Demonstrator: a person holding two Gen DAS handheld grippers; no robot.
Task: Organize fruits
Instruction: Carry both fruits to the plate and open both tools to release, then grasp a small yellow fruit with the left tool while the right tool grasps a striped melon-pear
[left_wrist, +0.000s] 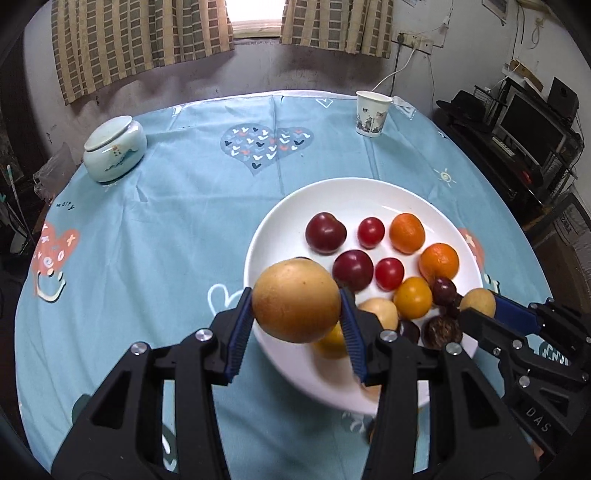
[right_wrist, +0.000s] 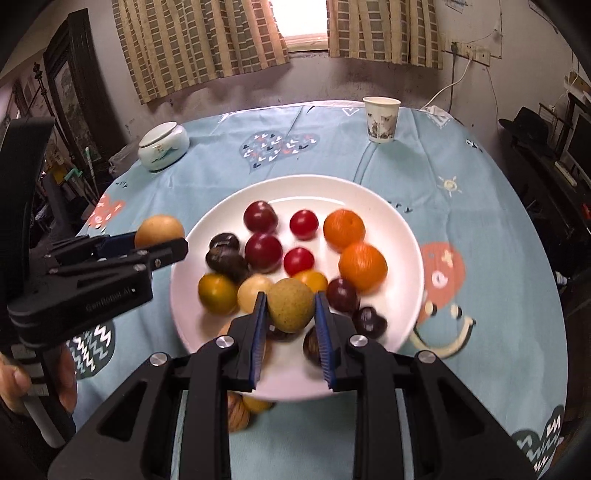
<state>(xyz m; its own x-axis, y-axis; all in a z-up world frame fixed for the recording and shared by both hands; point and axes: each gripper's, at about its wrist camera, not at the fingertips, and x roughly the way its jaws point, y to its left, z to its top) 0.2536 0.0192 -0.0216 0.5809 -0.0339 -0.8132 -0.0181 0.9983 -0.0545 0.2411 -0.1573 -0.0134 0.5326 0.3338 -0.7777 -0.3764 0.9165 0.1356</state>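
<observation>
Blue-clothed surface (left_wrist: 166, 221); white plate (left_wrist: 280, 221) of sorted fruit. Left tool (left_wrist: 295, 314) clamped on brown pear (left_wrist: 295, 301) above plate's rim; right tool (right_wrist: 290, 314) clamped on small pear (right_wrist: 290, 304) over plate. Advice: lower each beside like fruit, release gently.

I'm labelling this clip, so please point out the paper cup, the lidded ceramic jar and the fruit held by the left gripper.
paper cup (left_wrist: 372, 114), left wrist view, on its printed side wall.
lidded ceramic jar (left_wrist: 114, 151), left wrist view, on its rounded body.
brown round fruit (left_wrist: 295, 301), left wrist view, on its front, between the left gripper's fingers.
</observation>
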